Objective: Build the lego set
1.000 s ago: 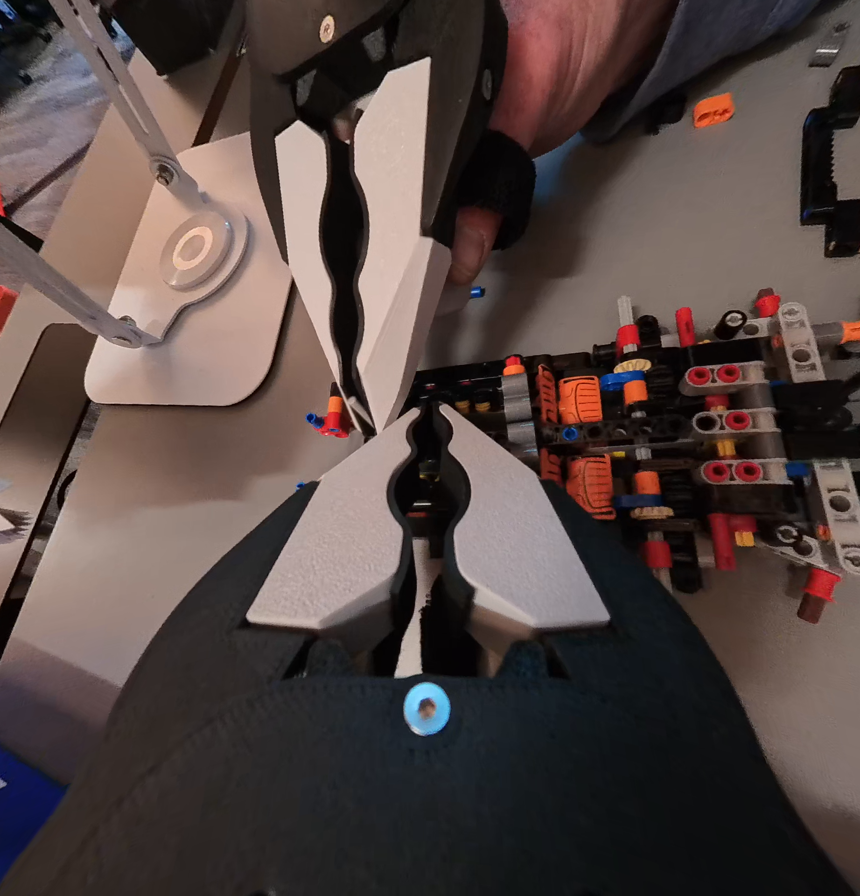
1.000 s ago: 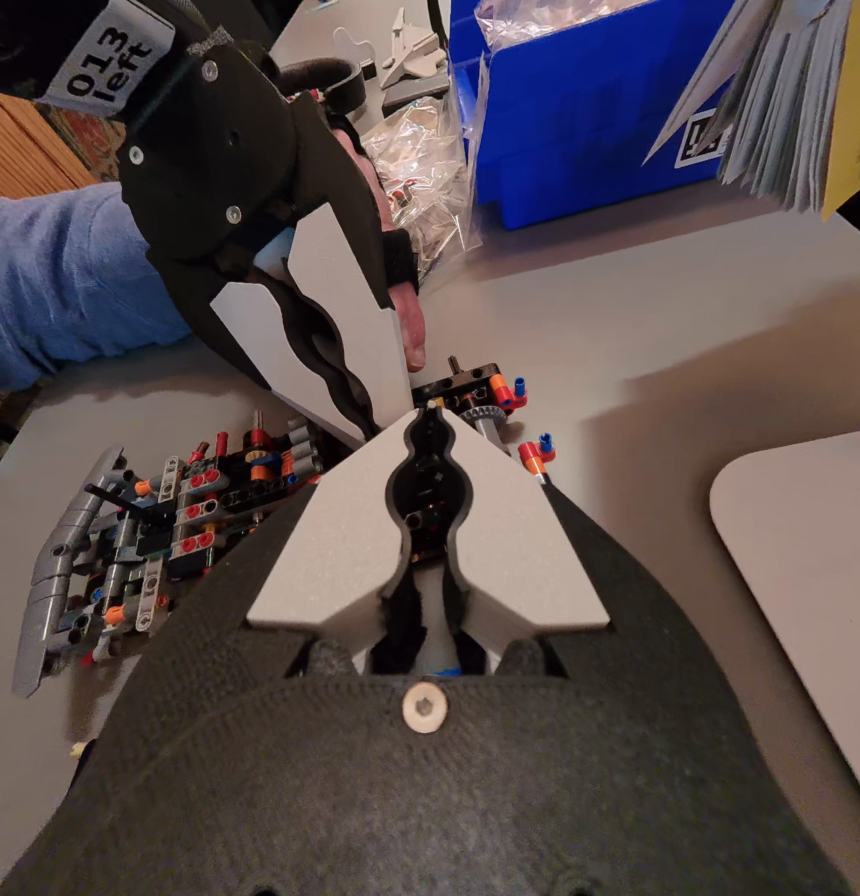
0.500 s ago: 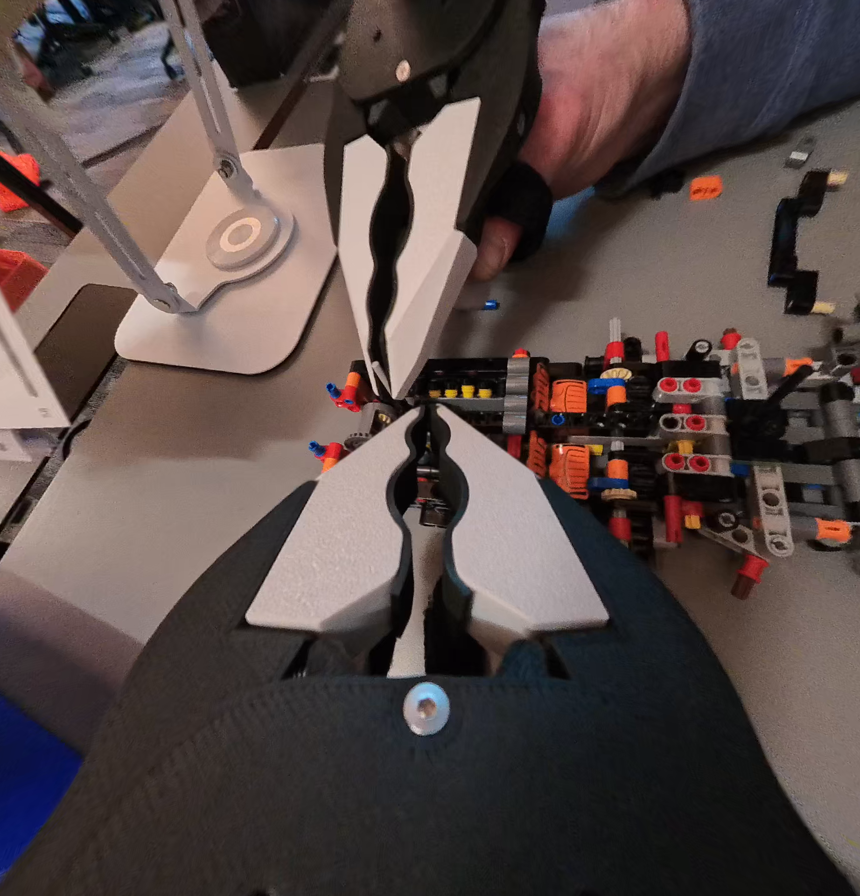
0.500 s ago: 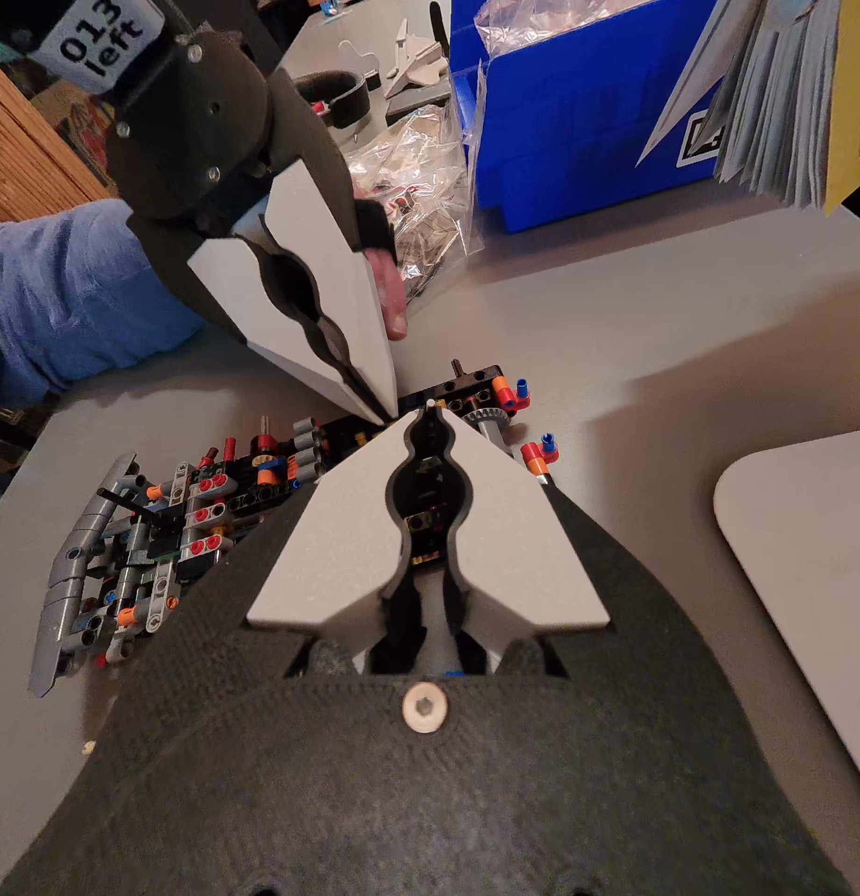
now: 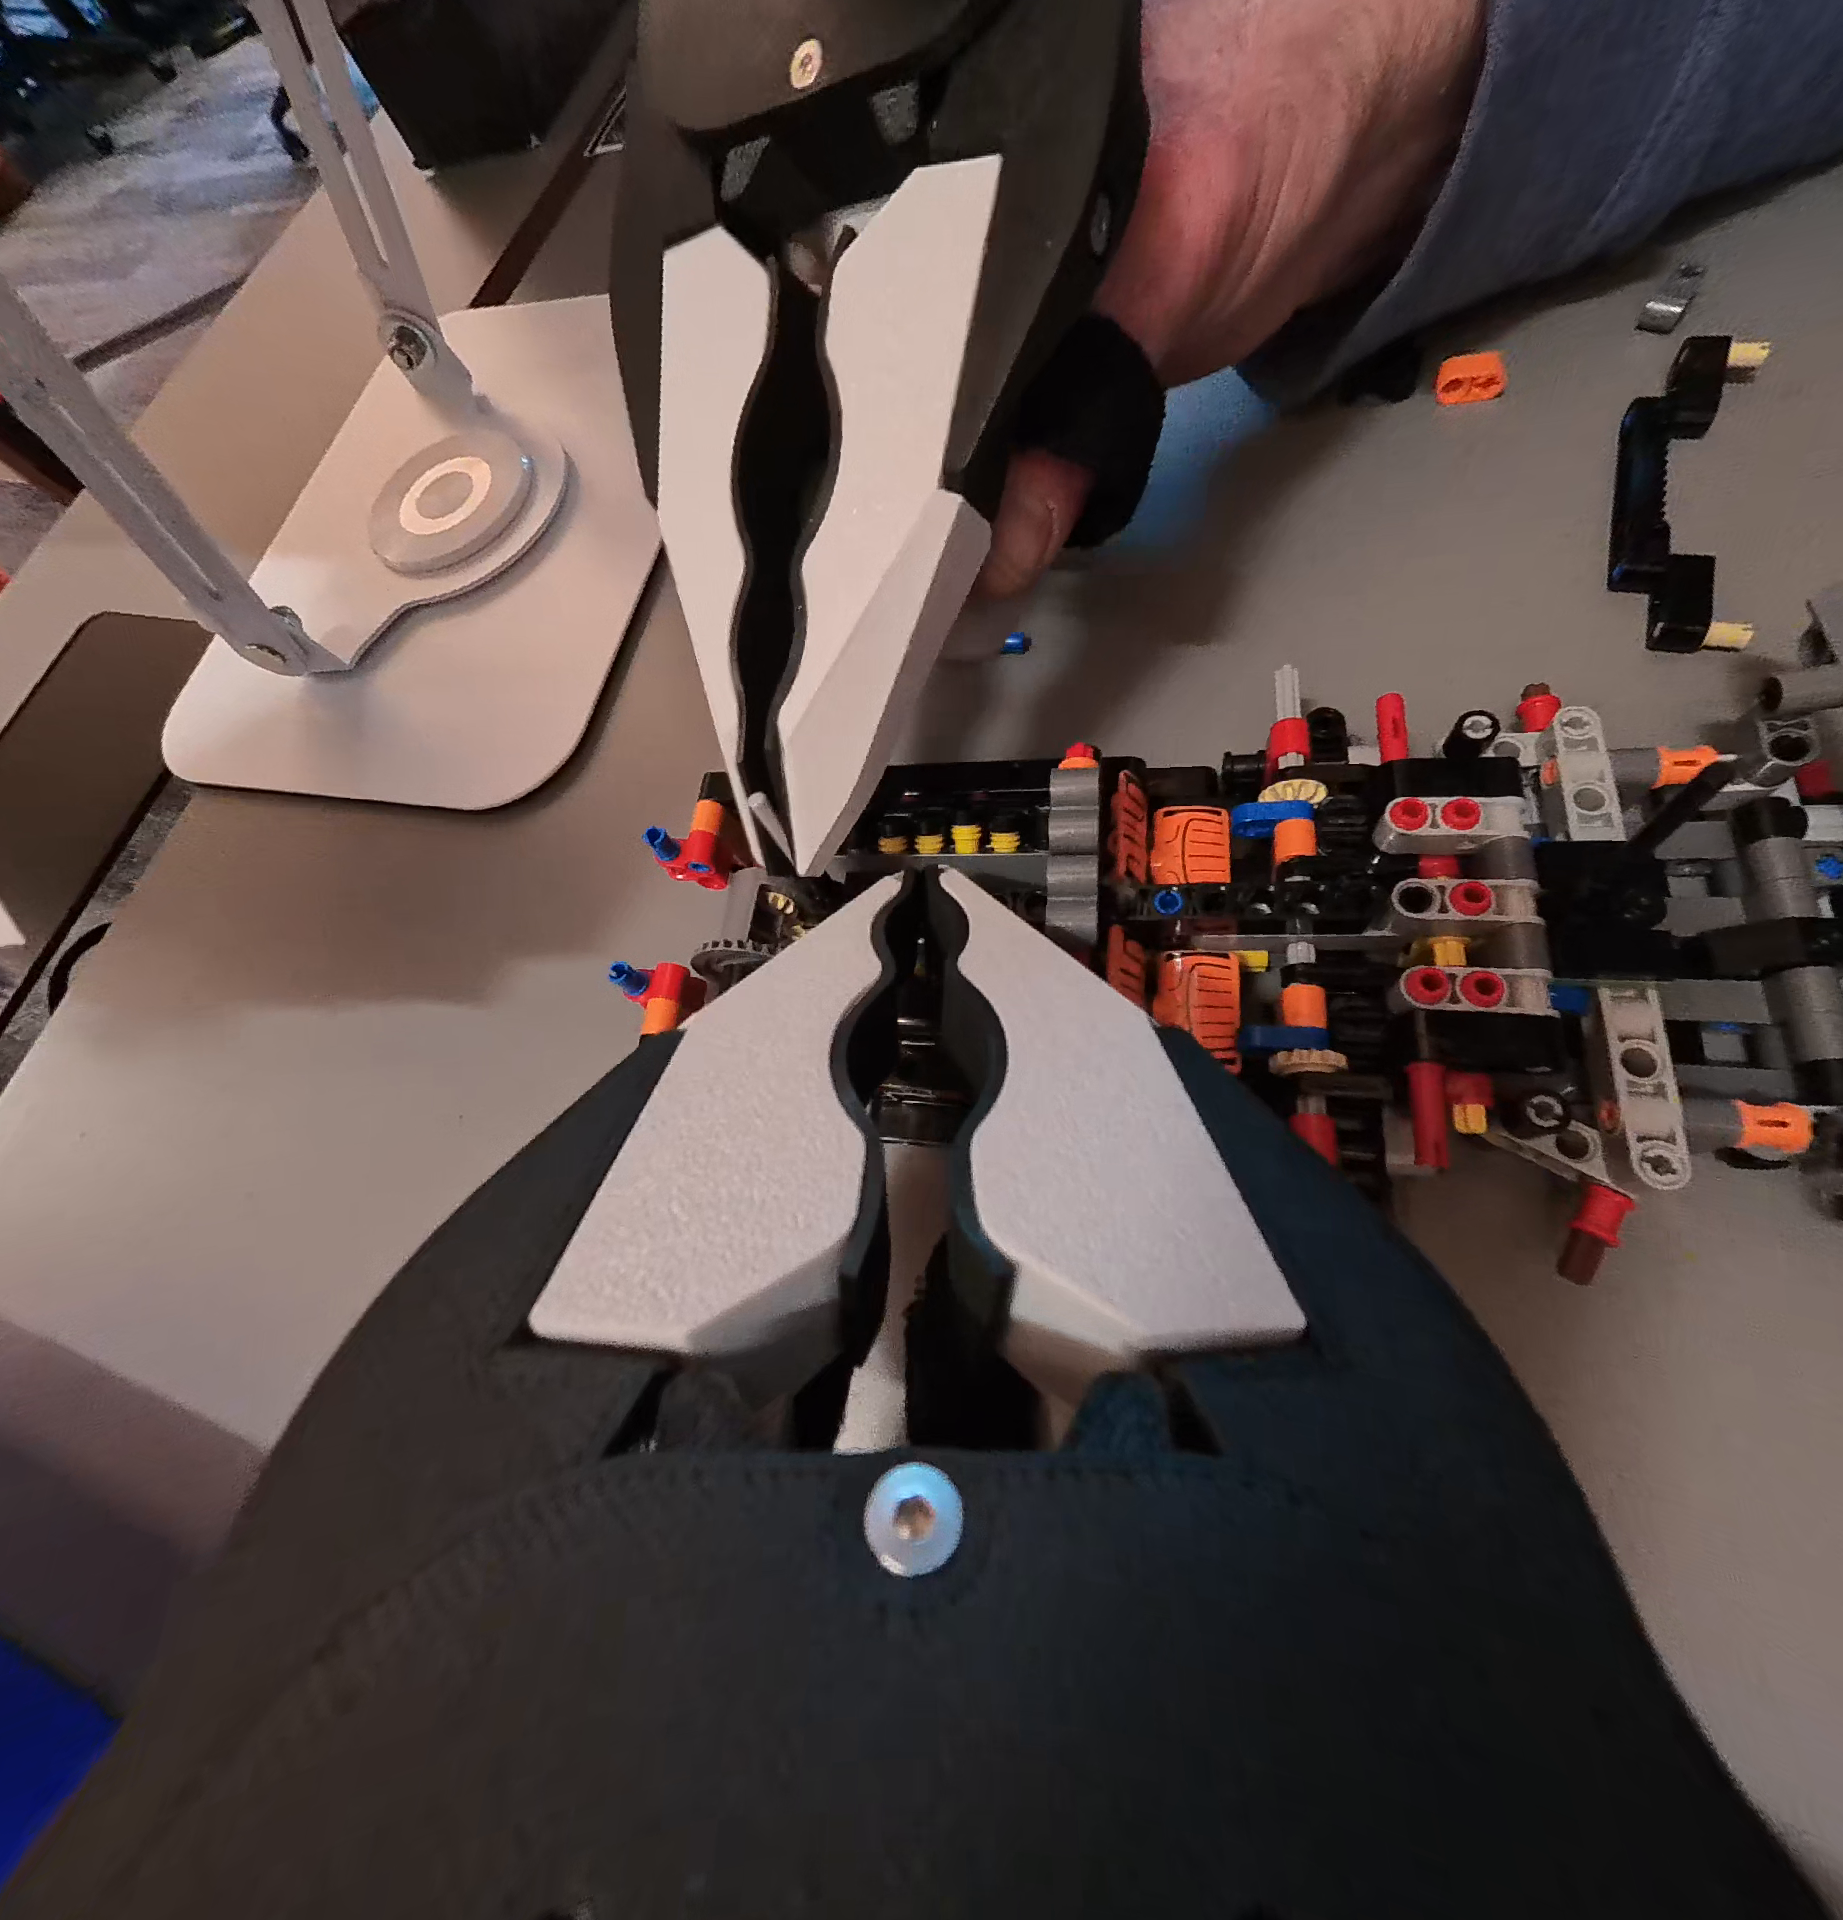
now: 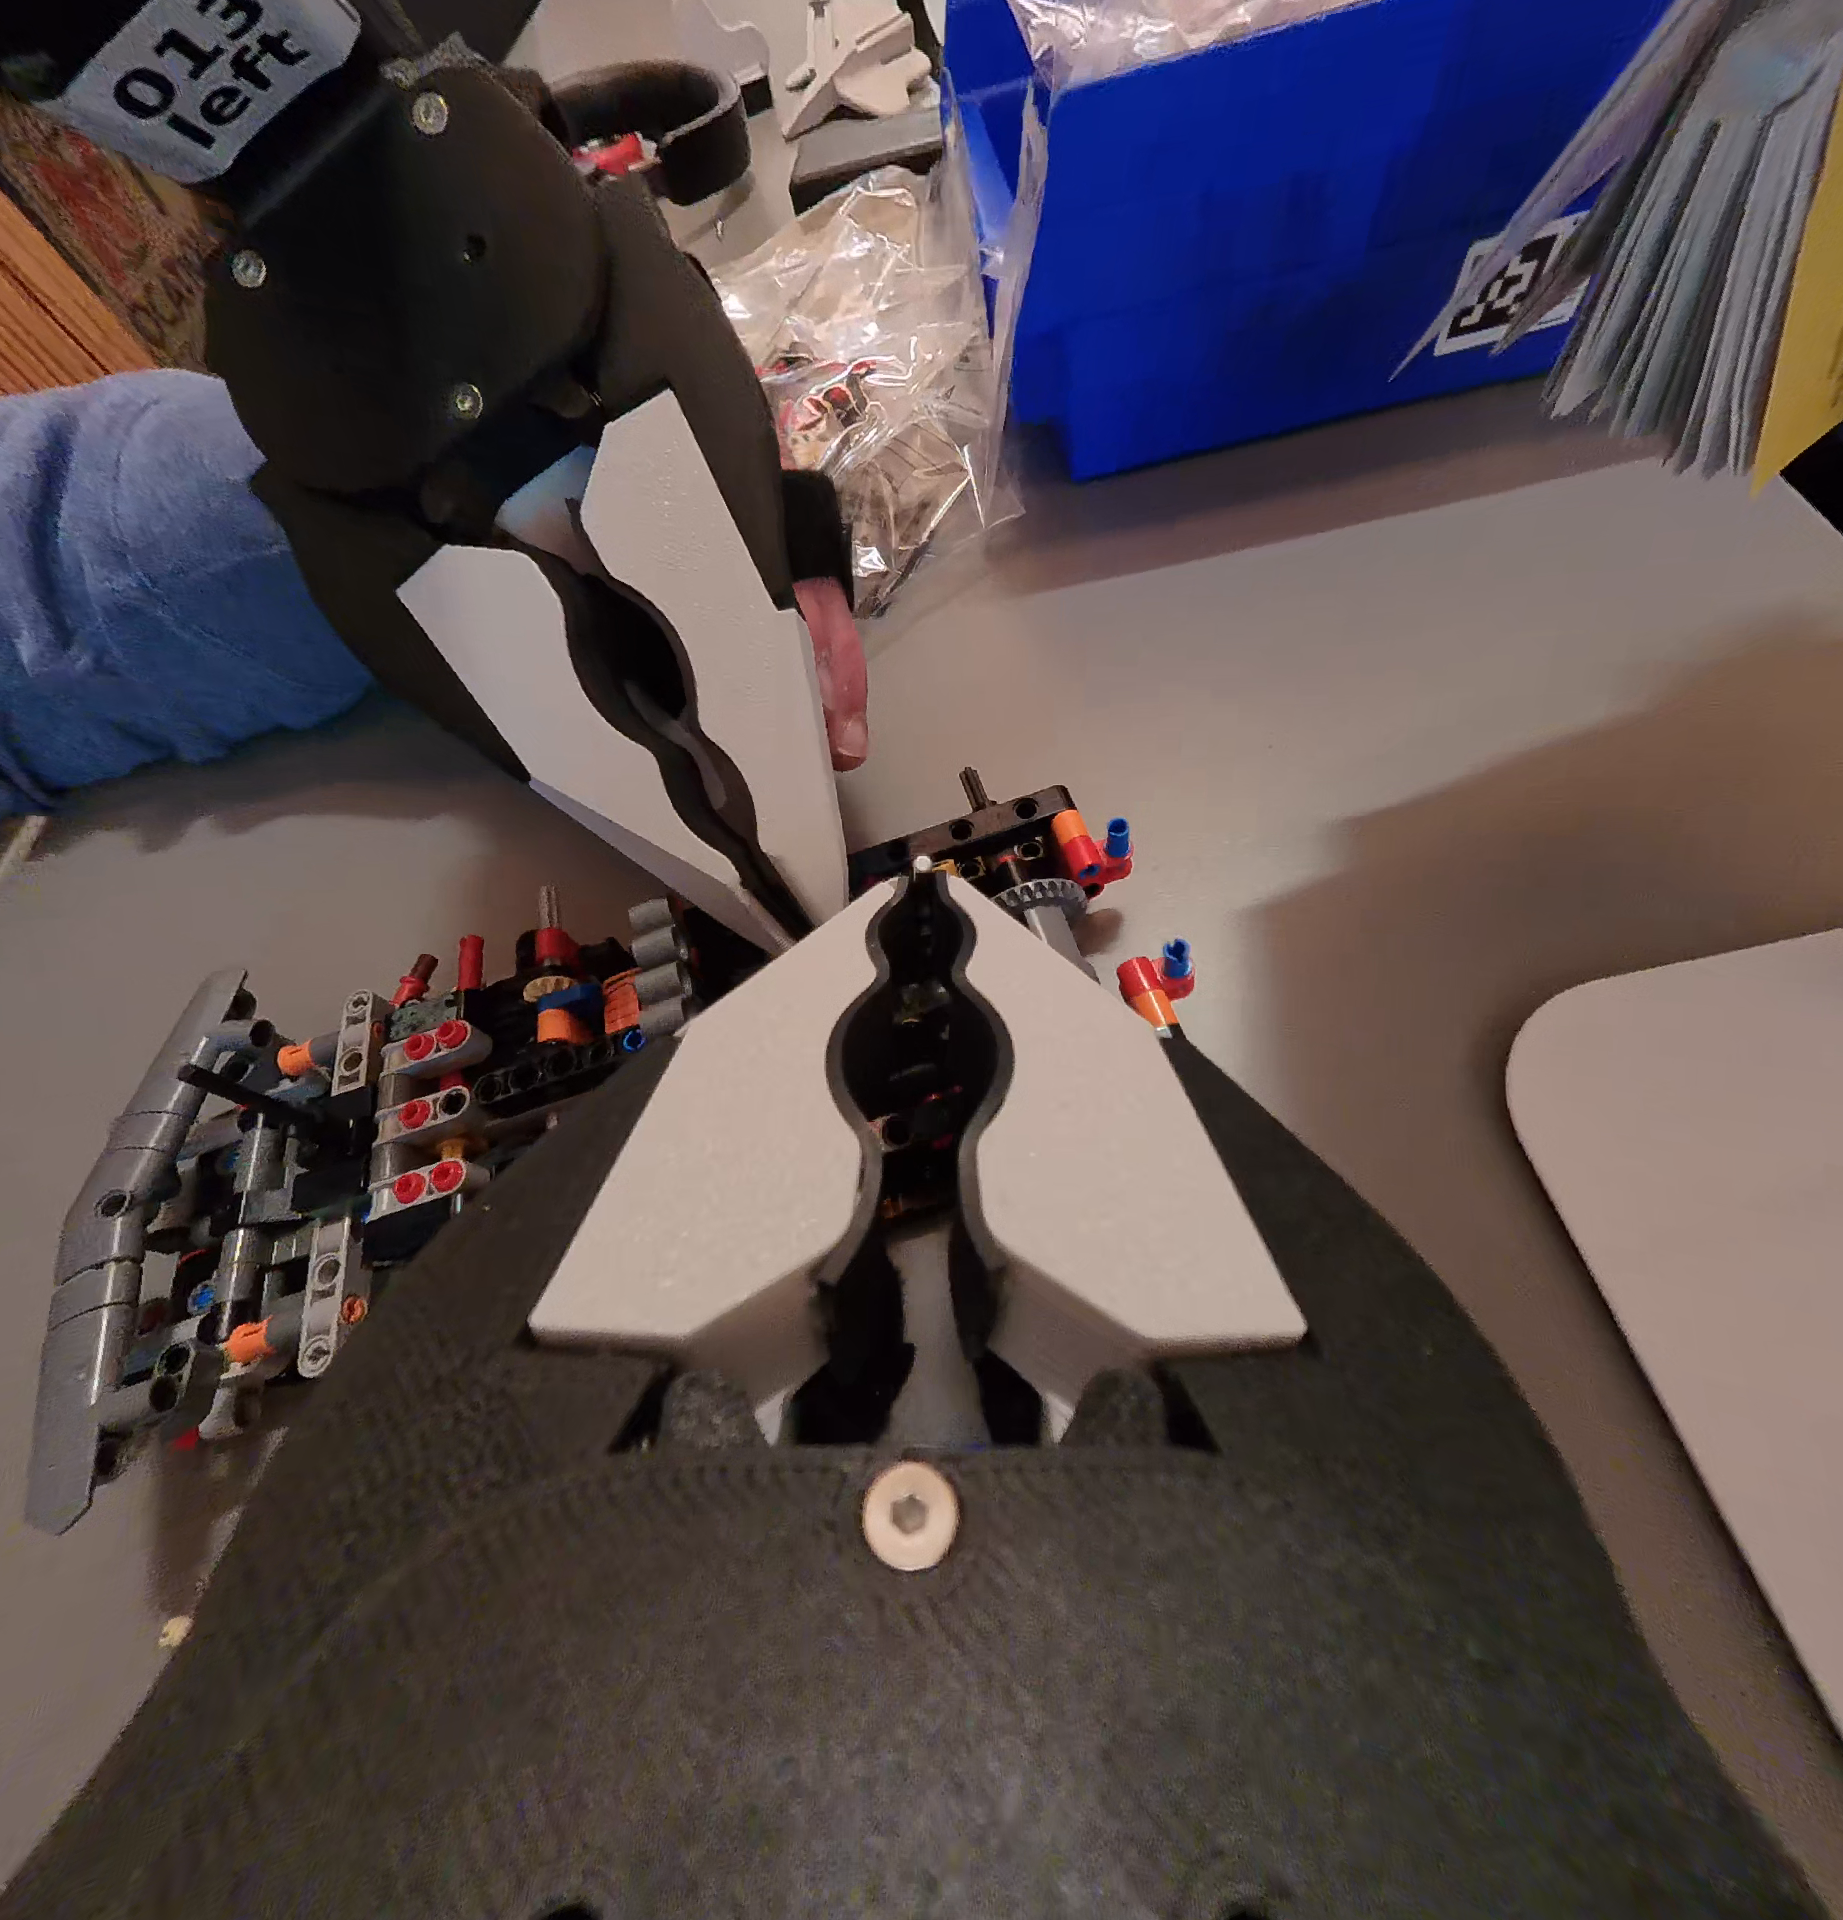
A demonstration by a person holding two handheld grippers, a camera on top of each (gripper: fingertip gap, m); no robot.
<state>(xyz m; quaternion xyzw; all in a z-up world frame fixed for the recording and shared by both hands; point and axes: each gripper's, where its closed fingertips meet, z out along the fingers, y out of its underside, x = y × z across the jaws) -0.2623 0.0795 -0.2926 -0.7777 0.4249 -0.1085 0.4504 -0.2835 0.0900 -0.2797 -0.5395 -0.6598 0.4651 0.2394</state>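
The left gripper (image 5: pixel 922 878) was pinched nearly closed over the near end of the lego model (image 5: pixel 1312 935), which lay on the grey table (image 5: pixel 273 1091). The right gripper (image 5: pixel 777 847) met it tip to tip, apparently nipping a small white pin (image 6: pixel 923 863). Beyond stood a blue bin (image 6: pixel 1260 229).
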